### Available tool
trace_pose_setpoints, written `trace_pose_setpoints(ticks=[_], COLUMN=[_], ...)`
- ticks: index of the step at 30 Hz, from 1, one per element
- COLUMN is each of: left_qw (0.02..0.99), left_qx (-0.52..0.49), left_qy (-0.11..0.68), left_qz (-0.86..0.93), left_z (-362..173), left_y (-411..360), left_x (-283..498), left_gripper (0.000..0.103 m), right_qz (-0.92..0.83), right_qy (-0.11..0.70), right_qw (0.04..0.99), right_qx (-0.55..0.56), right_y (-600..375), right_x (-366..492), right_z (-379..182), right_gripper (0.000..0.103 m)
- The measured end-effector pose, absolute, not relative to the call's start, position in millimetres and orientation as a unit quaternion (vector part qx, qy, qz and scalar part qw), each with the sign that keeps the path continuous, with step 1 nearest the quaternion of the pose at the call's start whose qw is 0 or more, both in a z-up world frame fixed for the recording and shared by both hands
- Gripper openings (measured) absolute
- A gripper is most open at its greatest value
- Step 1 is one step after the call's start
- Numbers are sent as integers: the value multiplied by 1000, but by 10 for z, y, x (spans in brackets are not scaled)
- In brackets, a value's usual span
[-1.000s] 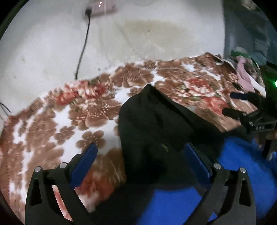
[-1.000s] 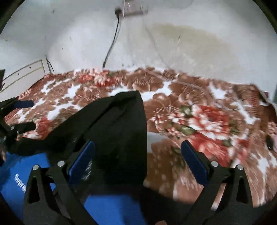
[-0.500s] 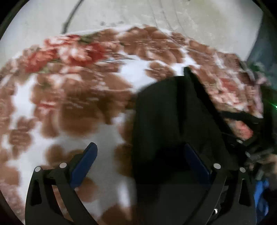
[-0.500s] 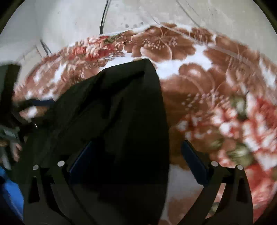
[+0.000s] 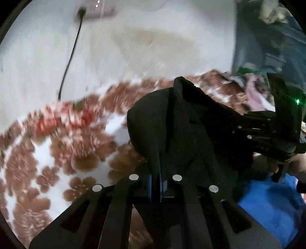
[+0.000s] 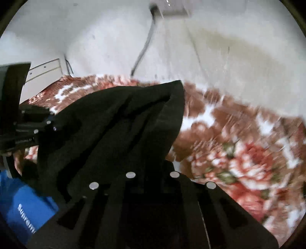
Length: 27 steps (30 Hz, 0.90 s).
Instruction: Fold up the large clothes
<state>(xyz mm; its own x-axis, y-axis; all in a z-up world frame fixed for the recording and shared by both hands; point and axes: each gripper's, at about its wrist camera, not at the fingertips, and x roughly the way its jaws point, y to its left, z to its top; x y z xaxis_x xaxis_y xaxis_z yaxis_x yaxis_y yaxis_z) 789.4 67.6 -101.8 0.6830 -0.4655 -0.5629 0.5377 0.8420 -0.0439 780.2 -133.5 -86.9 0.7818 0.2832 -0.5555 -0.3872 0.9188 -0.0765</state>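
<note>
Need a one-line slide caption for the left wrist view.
Left gripper jaws shut on black garment, lifted above the floral blanket, with the right gripper alongside.

place: home, prob. bedroom | evid: floral blanket point(image 5: 57, 153) in brown/red/white spread as work surface | stained white wall point(image 5: 153, 38) w/ power strip point(image 6: 172, 9) + black cable point(image 5: 70, 57) | heap of clothes point(image 5: 254, 90) at side
</note>
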Motion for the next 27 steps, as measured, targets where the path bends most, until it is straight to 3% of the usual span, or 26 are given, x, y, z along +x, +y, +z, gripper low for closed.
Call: trace_pose_setpoints(ticks=[4,12,14,15,16,21,27], left_qw=[920,926,926,925,924,913,902], left_qx=[67,55,52,55,65,70,79], left_qy=[263,230,227,226,226,253,290], left_qz=[-284,-294,-299,-300,-302,-313,-312], left_z=[-631,-560,-585,-614,-667,-1023,-1377], left_y=[735,831,809,785,744,712,803], left_x=[7271,6156,5946,5846,5715,5238,4835], left_gripper=[4,4,5,5,5,8,21], right_qz=[181,180,184,193,204,215,216], right_qy=[235,213,206,209,208,224,260], right_qw=[950,955,956,954,953,950,940], right_qx=[-99,-106,-102,-95,-85,-21,-32], right_y=[-1305,-1292,-1300,-1310,-1331,-1567,-1831], right_x=[7139,6284,6052,5917,5776,5180,4601], right_z=[-469,-377,-402,-437,-477,-727,-949], right_gripper=[6,8,25,53,62,66,68])
